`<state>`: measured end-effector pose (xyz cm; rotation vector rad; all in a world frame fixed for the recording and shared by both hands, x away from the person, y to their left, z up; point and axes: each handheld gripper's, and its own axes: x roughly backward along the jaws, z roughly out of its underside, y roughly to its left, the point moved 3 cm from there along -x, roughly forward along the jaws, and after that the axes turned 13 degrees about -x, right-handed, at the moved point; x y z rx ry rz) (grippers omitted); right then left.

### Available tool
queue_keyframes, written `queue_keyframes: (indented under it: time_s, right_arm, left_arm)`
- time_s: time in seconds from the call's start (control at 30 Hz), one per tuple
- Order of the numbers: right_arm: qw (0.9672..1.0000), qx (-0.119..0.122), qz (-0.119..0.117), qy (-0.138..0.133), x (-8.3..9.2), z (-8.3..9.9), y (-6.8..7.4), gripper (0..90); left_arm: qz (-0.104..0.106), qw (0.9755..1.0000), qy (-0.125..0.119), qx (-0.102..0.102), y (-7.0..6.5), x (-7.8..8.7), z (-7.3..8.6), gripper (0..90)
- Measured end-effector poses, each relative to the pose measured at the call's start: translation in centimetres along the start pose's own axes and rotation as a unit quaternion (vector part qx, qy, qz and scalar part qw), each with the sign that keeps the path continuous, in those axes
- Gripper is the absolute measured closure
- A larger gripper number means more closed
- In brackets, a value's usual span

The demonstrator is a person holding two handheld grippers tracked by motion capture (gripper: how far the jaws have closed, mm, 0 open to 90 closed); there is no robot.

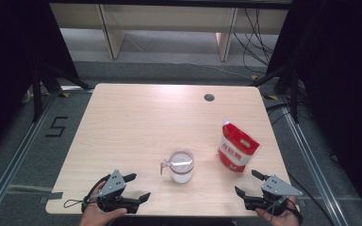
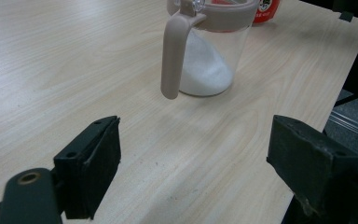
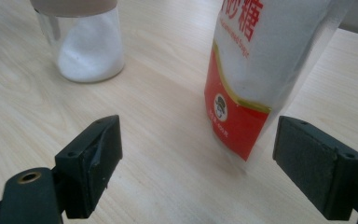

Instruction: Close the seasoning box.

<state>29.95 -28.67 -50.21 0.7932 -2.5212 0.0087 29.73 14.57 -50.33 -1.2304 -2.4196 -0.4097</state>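
A clear jar with a beige lid and handle stands near the table's front middle, partly filled with white powder. A red and white sugar pouch stands upright to its right. My left gripper rests open at the front left, its jaws pointing at the jar, whose handle faces it. My right gripper is open at the front right, just short of the pouch, with the jar farther off to the left. Nothing is between either pair of jaws.
The wooden table has a round cable hole near its far edge. Beyond it are floor, desk legs and cables. Metal rails run along both sides. Dark curtains flank the scene.
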Motion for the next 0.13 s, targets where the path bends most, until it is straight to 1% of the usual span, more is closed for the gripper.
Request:
queue_keyframes:
  time_s: [0.03,0.07,0.1,0.13]
  right_arm:
    - [0.9999,0.012,0.002,-0.005,-0.07,-0.04,-0.2,16.4]
    - [0.9999,0.0,-0.003,0.011,0.03,0.13,-0.1,16.4]
    - [0.9999,0.009,-0.001,0.005,-0.11,0.14,-0.28,16.4]
    - [0.9999,-0.005,0.002,0.01,-0.03,0.26,-0.2,16.4]
  left_arm:
    - [0.001,0.9999,0.004,-0.01,0.18,0.05,0.05,16.8]
    - [0.002,0.9998,0.007,-0.02,0.35,0.04,0.09,16.7]
    - [-0.001,1.0,0.007,-0.002,0.16,-0.04,0.14,16.8]
    - [0.001,0.9999,0.01,0.0,0.26,-0.11,0.25,16.7]
